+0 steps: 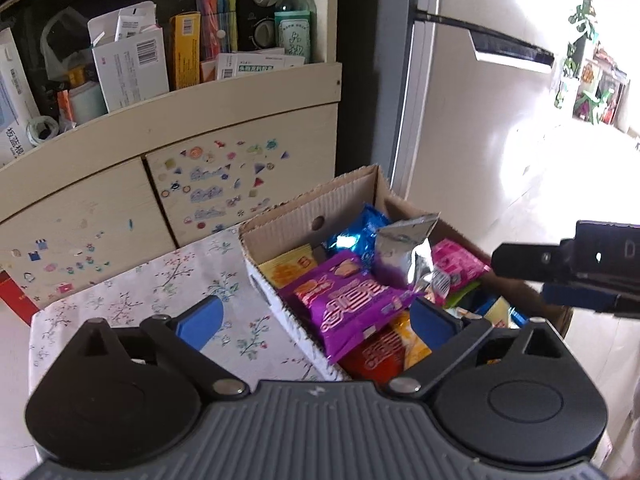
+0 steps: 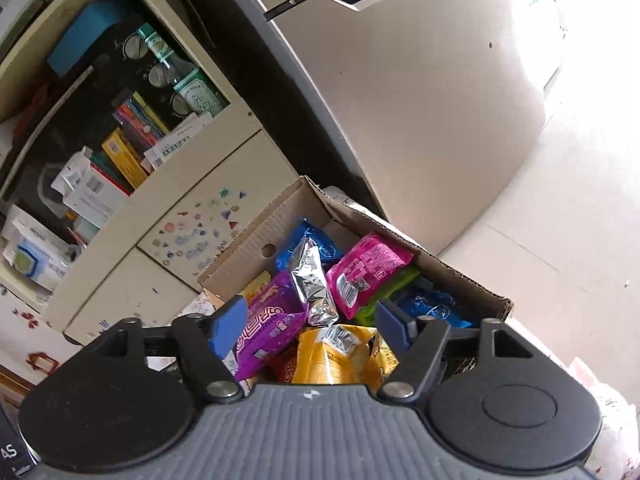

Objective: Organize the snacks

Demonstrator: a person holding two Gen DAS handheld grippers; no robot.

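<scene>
Snacks fill our cardboard box (image 1: 320, 204), which sits on the right part of the counter (image 1: 132, 300) under a flowered cloth, close in front of a cream cabinet (image 1: 100, 184) dotted with stickers. We hold the left claw (image 1: 316, 320) wide open and empty above the box's near left wall, one blue pad over the cloth and the other over the packets. Between its fingers lies a purple packet (image 1: 352, 308), slanting over the heap, with an orange-red packet (image 1: 380, 354) under its near end. Behind it a silver pouch (image 1: 404, 256) stands crumpled, with a blue packet (image 1: 356, 234) to its far left, a pink packet (image 1: 460, 264) to its right and a yellow packet (image 1: 288, 268) against the left wall. Our right claw (image 2: 312, 326) is also spread open with nothing in it, hanging over the near end of the box; in the left wrist view it shows only as a dark arm at the right edge (image 1: 568, 268). From the right wrist view a yellow-orange packet (image 2: 332, 356) lies just below that claw, a green packet (image 2: 384, 292) peeks from under the pink one, and a second blue packet (image 2: 432, 306) rests along the right wall (its print is too blurred for us to read). An open shelf above the cabinet holds boxes and a glass bottle (image 1: 294, 20).
</scene>
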